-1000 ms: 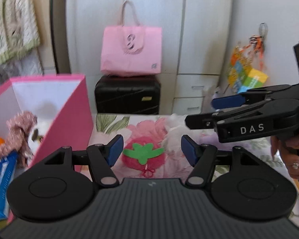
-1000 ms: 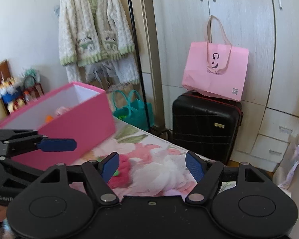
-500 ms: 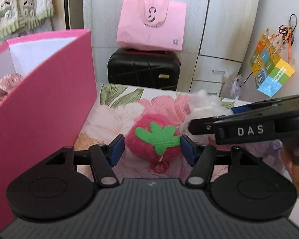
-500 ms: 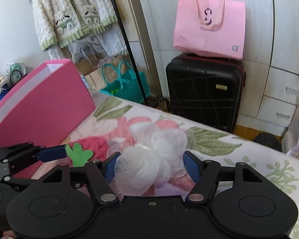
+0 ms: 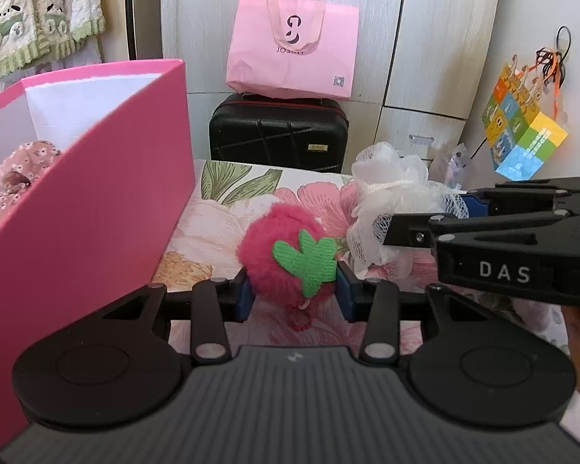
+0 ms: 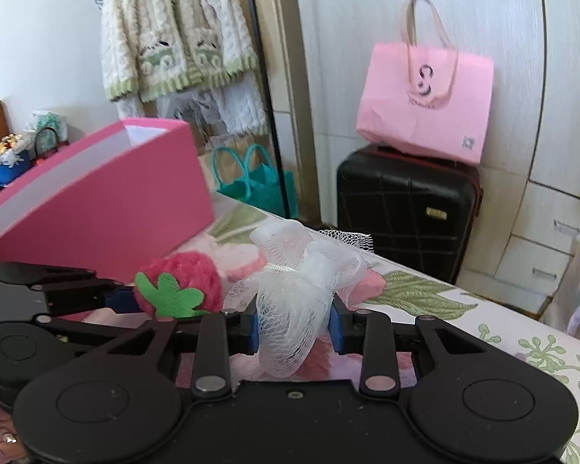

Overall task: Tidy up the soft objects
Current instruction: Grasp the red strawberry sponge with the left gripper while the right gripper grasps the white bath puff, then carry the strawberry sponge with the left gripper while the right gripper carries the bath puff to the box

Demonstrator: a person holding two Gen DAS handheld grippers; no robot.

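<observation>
My left gripper [image 5: 292, 295] is shut on a fluffy pink strawberry plush [image 5: 282, 247] with a green felt leaf, just above the floral cloth [image 5: 220, 228]. The plush also shows in the right wrist view [image 6: 185, 286]. My right gripper [image 6: 294, 332] is shut on a white mesh bath sponge [image 6: 297, 290], which also shows in the left wrist view [image 5: 390, 201], right of the plush. A pink box [image 5: 77, 208] stands at the left and holds a floral plush [image 5: 15, 170]; it also shows in the right wrist view [image 6: 108, 201].
A black suitcase [image 5: 278, 131] with a pink tote bag [image 5: 294, 50] on it stands behind the surface by white cupboards. A cream cardigan [image 6: 174, 38] hangs at the back left. A teal bag [image 6: 255, 185] stands on the floor. A coloured cube [image 5: 522, 135] hangs at the right.
Both grippers have closed: the left on the strawberry plush, the right on the mesh sponge. Before, both stood open around these things.
</observation>
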